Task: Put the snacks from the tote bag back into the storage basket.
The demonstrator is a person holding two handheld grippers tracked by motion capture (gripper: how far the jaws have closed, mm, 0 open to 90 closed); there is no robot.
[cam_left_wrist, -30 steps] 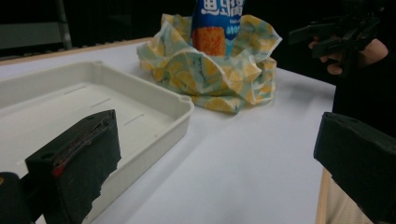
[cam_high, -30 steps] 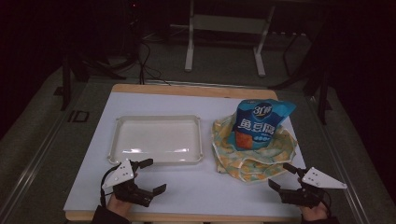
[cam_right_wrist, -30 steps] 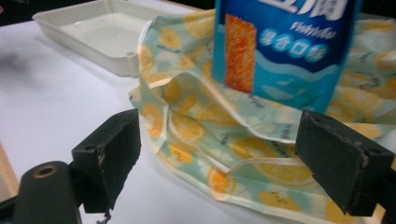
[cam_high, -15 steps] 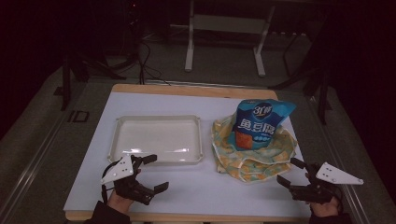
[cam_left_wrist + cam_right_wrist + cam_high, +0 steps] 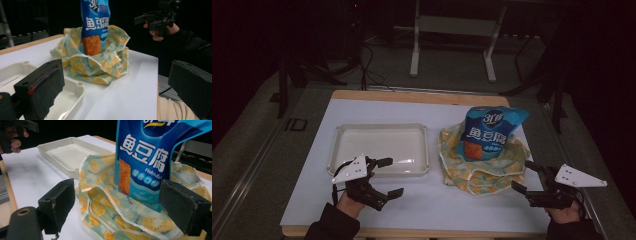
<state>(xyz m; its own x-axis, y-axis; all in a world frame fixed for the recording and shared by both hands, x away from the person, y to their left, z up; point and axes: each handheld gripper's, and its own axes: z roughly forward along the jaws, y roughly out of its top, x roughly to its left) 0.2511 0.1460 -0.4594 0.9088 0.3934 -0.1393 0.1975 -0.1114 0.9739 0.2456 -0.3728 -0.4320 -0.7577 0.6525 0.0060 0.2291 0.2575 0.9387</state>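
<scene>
Both jaws gape, nothing held: left gripper at seven o'clock, right gripper at five. The snack bag stands in the lemon-print bag, tray beside. Best, I'd judge: pinch squarely, lift straight.

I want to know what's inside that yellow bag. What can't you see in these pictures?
- Inside of the yellow lemon bag: hidden in every view by its crumpled sides and the blue snack packet standing in it.
- Packet's bottom: hidden by the bag, high view.
- Packet's top: cut off by the upper edge, both gripper views.
- Packet's small print: too small, high view.
</scene>
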